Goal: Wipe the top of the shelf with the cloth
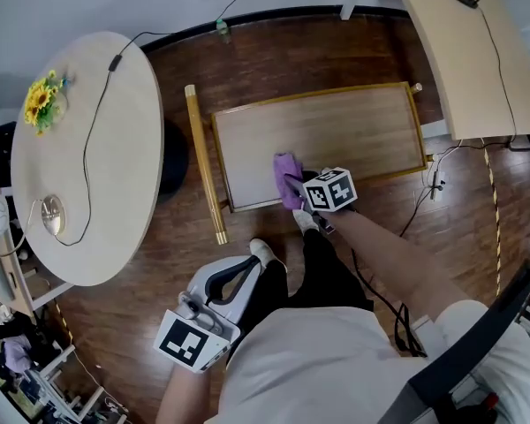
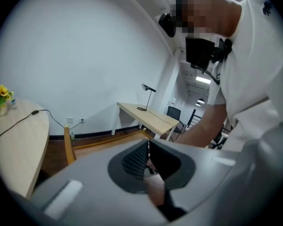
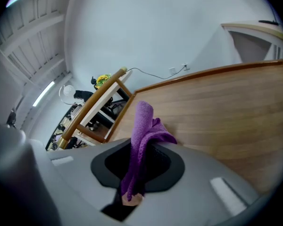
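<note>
The shelf's light wooden top [image 1: 344, 131] with a raised golden rim sits in the middle of the head view. My right gripper [image 1: 296, 188] is at its front edge, shut on a purple cloth [image 1: 287, 173] that stands up from the jaws and touches the surface. In the right gripper view the cloth [image 3: 144, 124] rises between the jaws of the right gripper [image 3: 140, 147], with the wood top [image 3: 217, 102] spreading beyond. My left gripper [image 1: 247, 268] hangs low by my body, away from the shelf. The left gripper [image 2: 148, 149] has its jaws pressed together and nothing is held.
A round pale table [image 1: 115, 166] with a cable, a small dish and yellow flowers [image 1: 42, 102] stands to the left. A rectangular desk [image 1: 468, 51] lies at the upper right. The shelf's side rail [image 1: 203, 162] juts out on its left. Cables [image 1: 424, 201] trail on the dark wood floor.
</note>
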Demonstrator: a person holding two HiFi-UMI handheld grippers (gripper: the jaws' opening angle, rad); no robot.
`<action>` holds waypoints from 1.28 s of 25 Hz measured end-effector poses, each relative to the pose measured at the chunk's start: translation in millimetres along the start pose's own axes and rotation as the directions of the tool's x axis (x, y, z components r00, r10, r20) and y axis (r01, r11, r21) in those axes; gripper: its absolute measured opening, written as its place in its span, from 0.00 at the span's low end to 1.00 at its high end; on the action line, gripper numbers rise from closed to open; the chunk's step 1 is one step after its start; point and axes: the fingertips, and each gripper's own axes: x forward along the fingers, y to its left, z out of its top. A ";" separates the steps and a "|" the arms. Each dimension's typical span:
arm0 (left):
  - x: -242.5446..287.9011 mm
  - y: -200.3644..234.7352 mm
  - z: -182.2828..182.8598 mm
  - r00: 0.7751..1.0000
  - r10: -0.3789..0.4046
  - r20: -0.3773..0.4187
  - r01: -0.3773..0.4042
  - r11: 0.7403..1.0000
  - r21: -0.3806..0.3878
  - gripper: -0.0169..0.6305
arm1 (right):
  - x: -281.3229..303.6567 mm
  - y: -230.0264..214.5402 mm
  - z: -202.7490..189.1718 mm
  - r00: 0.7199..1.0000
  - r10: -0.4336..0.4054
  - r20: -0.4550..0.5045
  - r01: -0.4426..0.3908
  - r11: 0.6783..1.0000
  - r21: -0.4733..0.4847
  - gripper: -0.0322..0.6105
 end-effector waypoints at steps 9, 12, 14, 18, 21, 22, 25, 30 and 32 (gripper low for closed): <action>57.0 -14.8 16.9 0.996 -0.092 -0.010 0.093 0.995 0.035 0.07 | -156.0 -167.6 -41.3 0.950 -0.311 0.015 0.309 0.949 0.066 0.13; 76.8 -24.5 18.8 0.993 -0.118 -0.023 0.118 0.992 0.039 0.07 | -205.2 -214.0 -51.2 0.919 -0.394 0.015 0.391 0.916 0.085 0.13; 89.9 -33.1 20.6 0.991 -0.130 -0.029 0.132 0.990 0.042 0.07 | -234.1 -240.9 -55.9 0.898 -0.440 0.010 0.438 0.896 0.081 0.13; 109.5 -45.8 21.9 0.989 -0.142 -0.038 0.143 0.989 0.044 0.07 | -278.6 -281.2 -63.9 0.855 -0.518 -0.013 0.518 0.855 0.027 0.13; 119.0 -52.5 23.5 0.990 -0.131 -0.041 0.133 0.990 0.047 0.07 | -301.0 -299.8 -71.8 0.838 -0.544 -0.040 0.543 0.839 -0.032 0.13; 121.8 -55.1 24.0 0.991 -0.127 -0.041 0.129 0.990 0.048 0.07 | -307.4 -304.4 -75.2 0.836 -0.546 -0.047 0.545 0.837 -0.043 0.13; 128.3 -62.7 26.1 0.992 -0.117 -0.040 0.119 0.992 0.053 0.07 | -320.7 -312.6 -83.1 0.836 -0.546 -0.057 0.544 0.837 -0.056 0.13; 133.0 -73.8 28.2 0.994 -0.093 -0.050 0.096 0.993 0.068 0.07 | -318.2 -311.8 -82.0 0.854 -0.519 -0.043 0.516 0.854 -0.064 0.13; 132.8 -77.3 29.7 0.995 -0.086 -0.050 0.090 0.993 0.076 0.07 | -318.2 -312.8 -80.4 0.857 -0.514 -0.033 0.512 0.857 -0.063 0.13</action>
